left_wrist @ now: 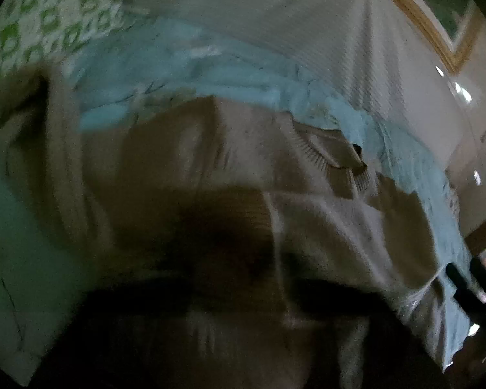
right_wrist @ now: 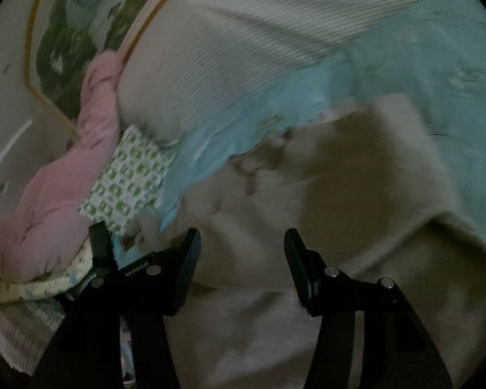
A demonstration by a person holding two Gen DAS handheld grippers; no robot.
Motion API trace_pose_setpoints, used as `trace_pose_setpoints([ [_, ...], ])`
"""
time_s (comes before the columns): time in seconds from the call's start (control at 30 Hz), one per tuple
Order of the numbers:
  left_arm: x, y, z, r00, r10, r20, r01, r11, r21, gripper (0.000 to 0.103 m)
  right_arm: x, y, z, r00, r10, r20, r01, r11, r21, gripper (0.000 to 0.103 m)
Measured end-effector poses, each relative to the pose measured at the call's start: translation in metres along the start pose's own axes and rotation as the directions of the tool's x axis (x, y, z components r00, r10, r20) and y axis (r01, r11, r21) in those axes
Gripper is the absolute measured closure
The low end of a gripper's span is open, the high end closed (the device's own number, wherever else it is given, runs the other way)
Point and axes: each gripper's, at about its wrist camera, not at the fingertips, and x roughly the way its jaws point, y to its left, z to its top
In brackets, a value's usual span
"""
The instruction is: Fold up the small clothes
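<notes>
Left wrist view: a beige knit garment fills the middle and lower frame, lying on a light blue sheet, with a green-patterned cloth at upper left and a ribbed cuff right of centre. The left gripper's own fingers are lost in the dark lower edge, buried under the fabric; its jaws read as closed, most likely pinching the knit, though the contact itself is hidden. At the far right edge a black piece of the right gripper shows.

In the right wrist view, the pink bundle sits at left and the white ribbed pillow at top. The right gripper at lower centre stands apart, empty, over the garment.

The knit looks soft, light, limp and slightly stretchy; it should drape and sag. Hems, cuffs or shoulder seams seem the firmest places to pinch.
</notes>
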Motion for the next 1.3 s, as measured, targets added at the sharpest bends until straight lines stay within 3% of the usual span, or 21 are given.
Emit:
trace_pose_setpoints([
  [0.03, -0.001, 0.002, 0.0, 1.0, -0.013, 0.0, 0.013, 1.0, -0.017, 0.093, -0.007, -0.006, 0.001, 0.999, -0.019, 0.026, 0.018, 1.0, 0.015, 0.047],
  [0.13, -0.039, 0.003, -0.003, 0.992, -0.031, 0.12, 0.031, 1.0, 0.003, 0.093, -0.029, -0.026, 0.009, 0.993, -0.075, 0.091, 0.071, 0.996, 0.051, 0.047],
  [0.2, -0.052, 0.008, -0.005, 0.984, 0.0, 0.179, -0.005, 1.0, 0.031, 0.094, -0.04, -0.039, 0.016, 0.985, -0.126, 0.119, 0.118, 0.991, 0.069, 0.047],
  [0.3, -0.039, 0.023, -0.007, 0.991, 0.026, 0.129, -0.028, 1.0, 0.012, 0.093, -0.037, -0.061, 0.031, 0.969, -0.23, 0.087, 0.222, 0.971, 0.095, 0.047],
  [0.37, -0.038, 0.028, -0.01, 0.992, -0.006, 0.125, 0.007, 1.0, -0.004, 0.093, -0.027, -0.074, 0.041, 0.961, -0.271, 0.047, 0.265, 0.958, 0.105, 0.047],
  [0.5, -0.039, 0.028, -0.014, 0.991, 0.004, 0.135, -0.005, 1.0, 0.007, 0.093, -0.004, -0.092, 0.055, 0.939, -0.343, -0.013, 0.343, 0.935, 0.089, 0.047],
  [0.63, -0.04, 0.028, -0.018, 0.992, 0.015, 0.128, -0.017, 1.0, 0.021, 0.093, 0.022, -0.108, 0.065, 0.922, -0.379, -0.081, 0.385, 0.92, 0.072, 0.048],
  [0.77, -0.038, 0.022, -0.019, 0.992, 0.02, 0.128, -0.026, 0.999, 0.041, 0.093, 0.034, -0.108, 0.07, 0.917, -0.388, -0.095, 0.391, 0.92, 0.02, 0.048],
  [0.8, -0.038, 0.02, -0.018, 0.992, 0.016, 0.129, -0.022, 0.999, 0.045, 0.093, 0.037, -0.107, 0.072, 0.921, -0.376, -0.104, 0.378, 0.926, 0.002, 0.059],
  [0.83, -0.037, 0.018, -0.018, 0.992, 0.005, 0.128, -0.012, 0.999, 0.051, 0.093, 0.039, -0.107, 0.073, 0.927, -0.355, -0.12, 0.356, 0.934, -0.009, 0.093],
  [1.03, -0.04, -0.005, -0.006, 0.985, -0.06, 0.165, 0.045, 0.994, 0.096, 0.093, 0.009, -0.095, 0.091, 0.928, -0.372, -0.022, 0.37, 0.927, -0.058, 0.095],
  [1.2, -0.016, 0.013, -0.011, 0.995, -0.002, 0.105, -0.006, 0.998, 0.07, 0.091, 0.025, -0.104, 0.081, 0.896, -0.439, -0.068, 0.432, 0.897, -0.095, 0.095],
  [1.3, -0.022, 0.019, -0.013, 0.995, -0.001, 0.104, -0.005, 0.999, 0.053, 0.084, 0.025, -0.106, 0.079, 0.894, -0.443, -0.073, 0.438, 0.896, -0.07, 0.093],
])
